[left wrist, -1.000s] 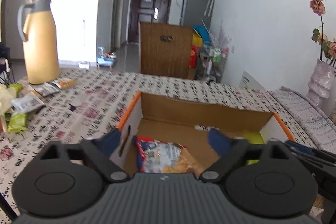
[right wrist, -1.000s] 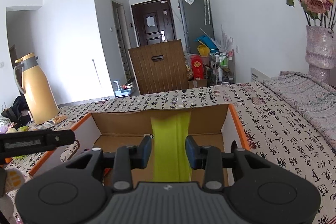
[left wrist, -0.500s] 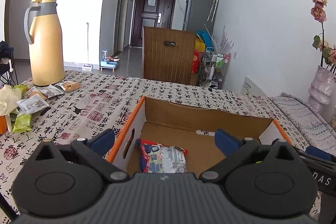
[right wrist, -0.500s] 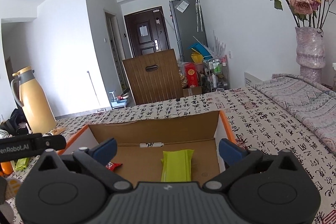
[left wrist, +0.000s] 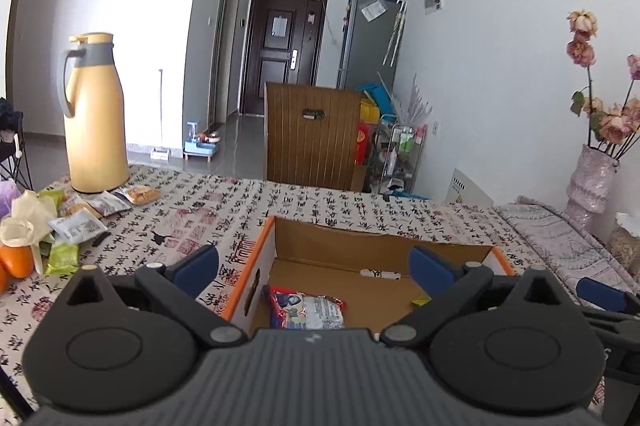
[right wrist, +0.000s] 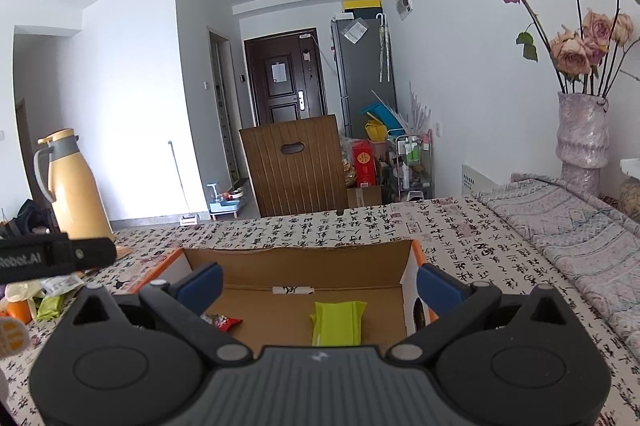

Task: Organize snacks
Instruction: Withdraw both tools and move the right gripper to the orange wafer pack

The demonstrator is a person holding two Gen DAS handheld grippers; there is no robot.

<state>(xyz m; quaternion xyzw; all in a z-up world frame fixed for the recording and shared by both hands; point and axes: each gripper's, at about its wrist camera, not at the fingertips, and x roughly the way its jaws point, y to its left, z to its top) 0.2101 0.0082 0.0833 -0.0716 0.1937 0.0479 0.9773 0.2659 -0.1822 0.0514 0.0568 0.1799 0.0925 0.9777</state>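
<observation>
In the left wrist view, the left claw (left wrist: 314, 268) is seen spread wide with nothing between its blue pads, above the near edge of an open brown cardboard box with orange-trimmed rims (left wrist: 264, 240) set on the calligraphy-print tabletop (left wrist: 320, 202). A red, white and blue snack packet (left wrist: 306, 312) is lying on the box floor near the left wall. More loose snack packets (left wrist: 80, 222) are scattered at far left beside a tall yellow thermos jug (left wrist: 94, 114).

In the right wrist view, the right claw (right wrist: 318, 284) is shown fully parted and empty, its jaws having just been opening. A flat lime-green snack packet (right wrist: 338, 322) is lying released on the box floor, right of centre, apart from both pads.
</observation>
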